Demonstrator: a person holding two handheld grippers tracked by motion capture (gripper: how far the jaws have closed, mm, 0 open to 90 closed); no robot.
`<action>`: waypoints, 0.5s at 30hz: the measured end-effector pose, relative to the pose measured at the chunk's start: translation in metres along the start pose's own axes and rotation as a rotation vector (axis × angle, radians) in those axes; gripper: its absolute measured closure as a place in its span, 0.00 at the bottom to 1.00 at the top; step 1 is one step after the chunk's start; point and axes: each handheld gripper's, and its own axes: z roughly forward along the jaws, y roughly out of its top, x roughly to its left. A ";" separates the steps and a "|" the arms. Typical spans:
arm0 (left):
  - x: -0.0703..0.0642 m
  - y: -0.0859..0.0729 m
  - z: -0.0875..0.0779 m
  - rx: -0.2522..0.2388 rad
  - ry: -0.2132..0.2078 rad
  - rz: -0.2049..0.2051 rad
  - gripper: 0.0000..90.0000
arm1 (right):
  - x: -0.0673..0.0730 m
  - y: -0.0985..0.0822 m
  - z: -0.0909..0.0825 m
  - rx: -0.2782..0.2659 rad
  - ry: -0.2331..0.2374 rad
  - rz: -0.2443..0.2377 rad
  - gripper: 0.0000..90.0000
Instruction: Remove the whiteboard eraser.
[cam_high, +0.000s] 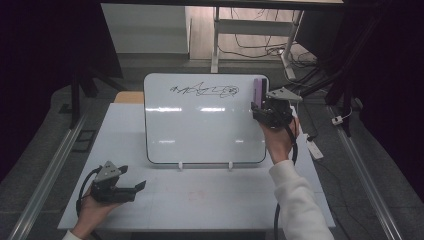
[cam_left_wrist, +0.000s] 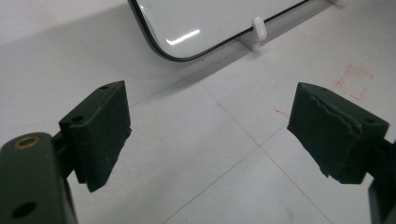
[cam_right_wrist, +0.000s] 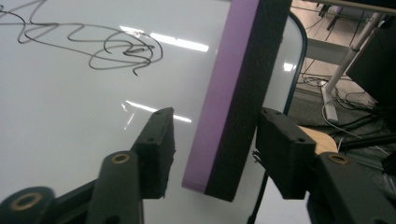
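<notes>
Eraser stands upright, long axis vertical against whiteboard, between right gripper's unclenched fingers.

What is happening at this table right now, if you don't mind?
A person is working at a whiteboard that bears a black scribble. The right gripper has a purple-and-black eraser between its jaws at the board's upper right; a gap shows on one side. The left gripper rests open over the table.

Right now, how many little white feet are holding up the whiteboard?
2. One white foot sits under the whiteboard's bottom edge toward the left, the other foot toward the right. Any at the back would be hidden.
</notes>
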 end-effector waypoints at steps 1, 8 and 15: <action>0.000 0.000 0.000 -0.001 0.001 -0.001 0.15 | 0.000 0.000 0.000 0.000 0.000 0.000 0.54; -0.001 0.001 0.002 0.007 0.005 0.012 0.16 | -0.005 0.000 0.001 0.015 0.000 0.028 0.68; 0.000 0.000 0.001 0.003 0.009 0.008 0.16 | -0.010 -0.002 -0.003 -0.003 0.017 0.065 0.73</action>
